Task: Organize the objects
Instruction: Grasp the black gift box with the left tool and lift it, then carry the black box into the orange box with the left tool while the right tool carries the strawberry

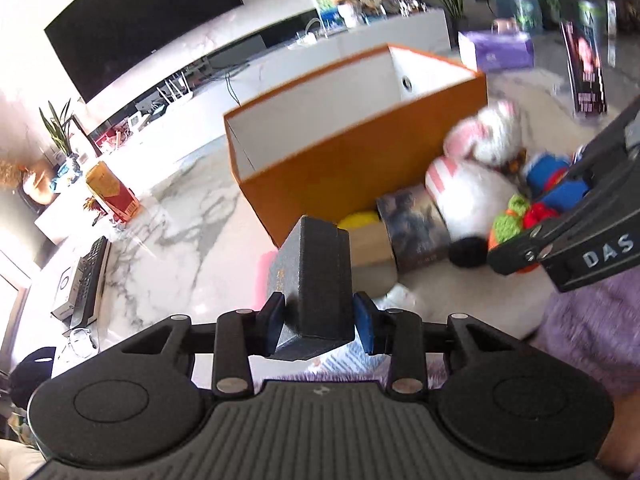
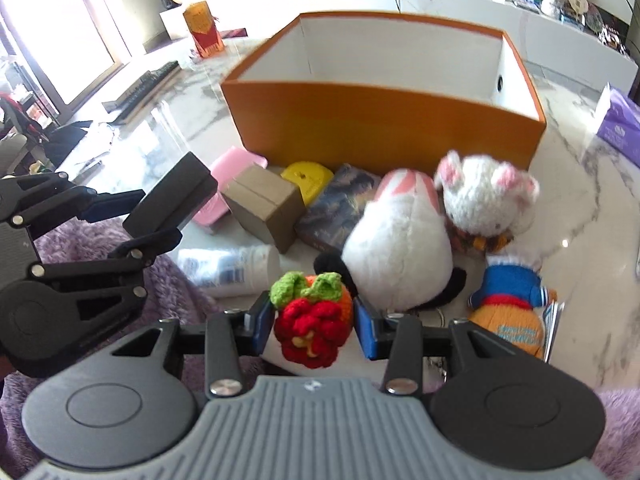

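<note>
My left gripper [image 1: 318, 322] is shut on a small dark grey box [image 1: 316, 280], held above the marble table. In the right wrist view the same left gripper [image 2: 160, 216] and its dark grey box [image 2: 172, 196] hang at the left. My right gripper [image 2: 314, 326] is shut on a crocheted toy [image 2: 312, 324], red with green leaves. An open orange box [image 2: 380, 108] with white inner walls stands behind the pile. Before it lie a white plush rabbit [image 2: 400, 240], a white plush animal [image 2: 486, 200], a blue and orange plush [image 2: 508, 304], a brown carton [image 2: 264, 204], a book [image 2: 340, 208] and a white bottle [image 2: 232, 264].
A yellow item [image 2: 308, 178] and a pink one [image 2: 232, 168] lie by the orange box's front wall. A purple tissue box [image 2: 618, 128] sits at the right. At the back left are a red carton [image 2: 204, 32] and a keyboard [image 2: 148, 84]. Purple fluffy fabric [image 2: 80, 240] covers the near edge.
</note>
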The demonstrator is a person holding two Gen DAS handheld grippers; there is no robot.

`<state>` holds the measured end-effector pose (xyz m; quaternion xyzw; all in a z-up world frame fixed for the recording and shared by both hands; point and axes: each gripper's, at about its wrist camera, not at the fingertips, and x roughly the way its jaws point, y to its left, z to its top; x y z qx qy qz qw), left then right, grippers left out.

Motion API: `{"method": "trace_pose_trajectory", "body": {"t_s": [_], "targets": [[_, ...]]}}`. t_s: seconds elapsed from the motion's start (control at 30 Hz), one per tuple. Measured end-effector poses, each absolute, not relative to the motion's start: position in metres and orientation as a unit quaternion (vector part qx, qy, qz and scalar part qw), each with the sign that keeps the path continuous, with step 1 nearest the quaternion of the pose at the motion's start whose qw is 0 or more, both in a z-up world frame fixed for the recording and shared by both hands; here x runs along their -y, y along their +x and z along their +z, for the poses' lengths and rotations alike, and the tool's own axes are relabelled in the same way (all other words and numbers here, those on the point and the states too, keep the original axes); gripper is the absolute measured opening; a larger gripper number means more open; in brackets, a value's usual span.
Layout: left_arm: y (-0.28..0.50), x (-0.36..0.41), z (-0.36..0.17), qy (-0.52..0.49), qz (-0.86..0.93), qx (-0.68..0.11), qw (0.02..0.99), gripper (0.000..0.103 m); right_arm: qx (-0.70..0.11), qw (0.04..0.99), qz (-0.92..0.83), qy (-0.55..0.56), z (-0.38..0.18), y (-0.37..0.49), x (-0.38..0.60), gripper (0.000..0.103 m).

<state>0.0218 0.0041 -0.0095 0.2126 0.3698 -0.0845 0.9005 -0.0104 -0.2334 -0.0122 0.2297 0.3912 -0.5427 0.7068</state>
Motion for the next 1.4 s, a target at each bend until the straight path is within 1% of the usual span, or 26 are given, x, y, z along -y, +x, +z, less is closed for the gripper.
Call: {"method": "trace_pose_trajectory", "body": {"t_s": [0.13,0.37,0.47,0.57,0.73,0.9,1.07,1.4], "targets": [[0.025,-0.007,0.021,0.196,-0.098,-0.341,0.914,0.043,-0.381,0.722,-0.540,0.205,0.010,-0.005,0.240,0.045],[0.066,0.008,0.061,0.238,-0.102,-0.286,0.923,0.043,-0.349,0.739,-0.558,0.146,0.062,0.004,0.272,0.045],[0.090,0.020,0.069,0.259,-0.115,-0.278,0.918,0.043,-0.330,0.741,-0.572,0.126,0.084,0.006,0.290,0.045],[0.122,0.032,0.065,0.278,-0.123,-0.284,0.910,0.043,-0.319,0.733,-0.588,0.123,0.098,0.002,0.316,0.045],[0.173,0.047,0.041,0.325,-0.148,-0.314,0.880,0.043,-0.321,0.710,-0.608,0.153,0.095,-0.013,0.367,0.045],[0.214,0.058,0.004,0.374,-0.189,-0.350,0.838,0.043,-0.341,0.692,-0.611,0.180,0.072,-0.020,0.404,0.045],[0.235,0.067,-0.034,0.471,-0.205,-0.337,0.789,0.043,-0.357,0.677,-0.611,0.200,0.053,-0.027,0.432,0.045],[0.258,0.067,-0.085,0.573,-0.245,-0.326,0.711,0.043,-0.370,0.658,-0.612,0.236,0.030,-0.045,0.469,0.045]]}}
